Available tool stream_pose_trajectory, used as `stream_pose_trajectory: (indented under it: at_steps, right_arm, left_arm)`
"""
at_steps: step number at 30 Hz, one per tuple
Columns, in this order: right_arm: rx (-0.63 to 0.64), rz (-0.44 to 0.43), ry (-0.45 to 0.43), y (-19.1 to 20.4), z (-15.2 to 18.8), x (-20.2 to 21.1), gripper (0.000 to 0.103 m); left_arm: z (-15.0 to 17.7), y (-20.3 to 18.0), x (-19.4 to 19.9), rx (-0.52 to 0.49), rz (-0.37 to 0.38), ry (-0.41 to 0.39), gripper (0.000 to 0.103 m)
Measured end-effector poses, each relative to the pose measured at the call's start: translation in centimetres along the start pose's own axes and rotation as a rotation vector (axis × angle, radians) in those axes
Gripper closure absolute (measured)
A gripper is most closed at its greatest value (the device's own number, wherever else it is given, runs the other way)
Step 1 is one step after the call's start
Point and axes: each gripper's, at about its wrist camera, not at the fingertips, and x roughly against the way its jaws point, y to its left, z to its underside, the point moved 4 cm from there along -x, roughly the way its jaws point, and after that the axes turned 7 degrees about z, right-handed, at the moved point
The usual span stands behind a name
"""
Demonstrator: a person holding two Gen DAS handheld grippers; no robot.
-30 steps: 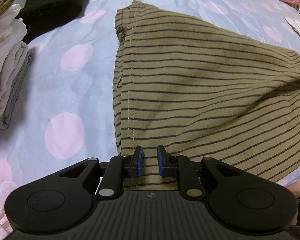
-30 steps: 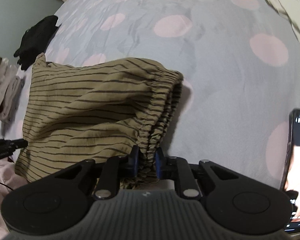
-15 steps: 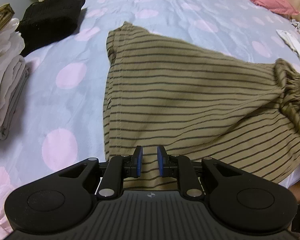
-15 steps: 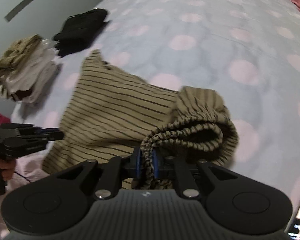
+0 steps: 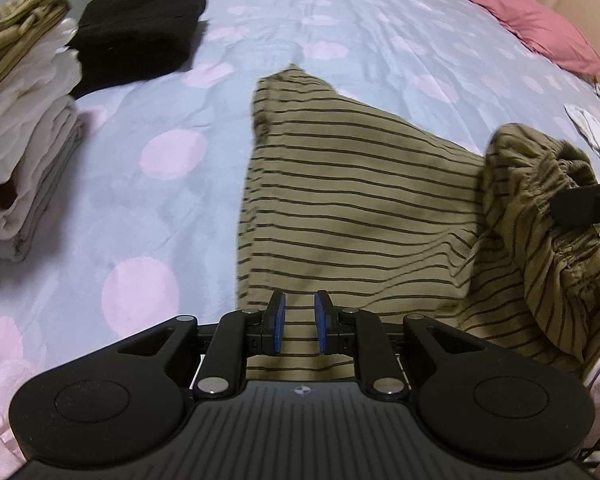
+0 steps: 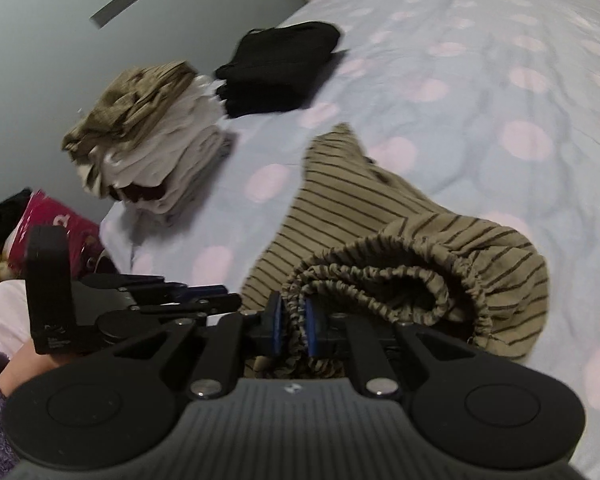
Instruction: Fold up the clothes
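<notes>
i have the striped shorts (image 5: 352, 216) on the bed (image 5: 148, 208), half folded: right claw (image 6: 293, 320) pinches the waistband, left claw (image 5: 299, 322) narrow over the hem, grip unclear. folded pile (image 6: 156, 160) waits.

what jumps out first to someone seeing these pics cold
The olive-brown garment with thin dark stripes fills the middle of the polka-dot bedsheet. Its gathered elastic waistband is bunched and lifted off the bed, pinched in the right gripper, while the left gripper has the near hem between its blue pads. At the left edge sits a stack of folded pale clothes, with a folded black garment behind it.
</notes>
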Motion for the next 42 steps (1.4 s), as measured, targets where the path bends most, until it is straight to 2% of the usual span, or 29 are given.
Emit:
stream_pose_trajectory:
  at_steps: [9,11,14,17,22,23,27,31,35,42]
  right_arm:
    - [0.114,-0.093,0.090,5.2,-1.4,-5.5,0.089]
    - [0.151,-0.091,0.118,6.1,-1.2,-6.8,0.089]
    - [0.185,-0.080,0.154,6.6,-0.7,-8.6,0.084]
    - [0.178,-0.090,0.170,6.5,-0.6,-9.3,0.072]
    - [0.207,-0.107,0.156,6.6,-0.4,-8.4,0.055]
    - [0.215,-0.105,0.148,6.5,-0.4,-8.0,0.054]
    - [0.269,-0.069,0.090,5.7,-0.8,-5.5,0.054]
    - [0.322,0.026,0.039,3.8,-0.8,-3.7,0.054]
    - [0.327,0.108,0.040,1.5,-0.3,-3.3,0.054]
    - [0.304,0.125,0.036,0.0,0.1,-3.6,0.054]
  left_arm:
    - [0.0,3.9,1.3,0.115,-0.013,-0.054,0.089]
    - [0.1,4.5,1.6,0.129,-0.020,-0.062,0.089]
    - [0.3,5.6,1.8,0.156,-0.033,-0.064,0.089]
    - [0.5,6.5,2.0,0.181,-0.036,-0.067,0.089]
    - [0.6,6.9,2.2,0.188,-0.031,-0.070,0.089]
    - [0.6,6.9,2.2,0.188,-0.028,-0.071,0.089]
    - [0.4,6.1,2.4,0.164,0.011,-0.083,0.089]
    - [0.4,4.8,2.4,0.120,0.059,-0.092,0.076]
    - [0.7,3.4,2.0,0.086,0.111,-0.085,0.076]
    - [0.7,0.8,0.9,-0.009,0.132,-0.067,0.076]
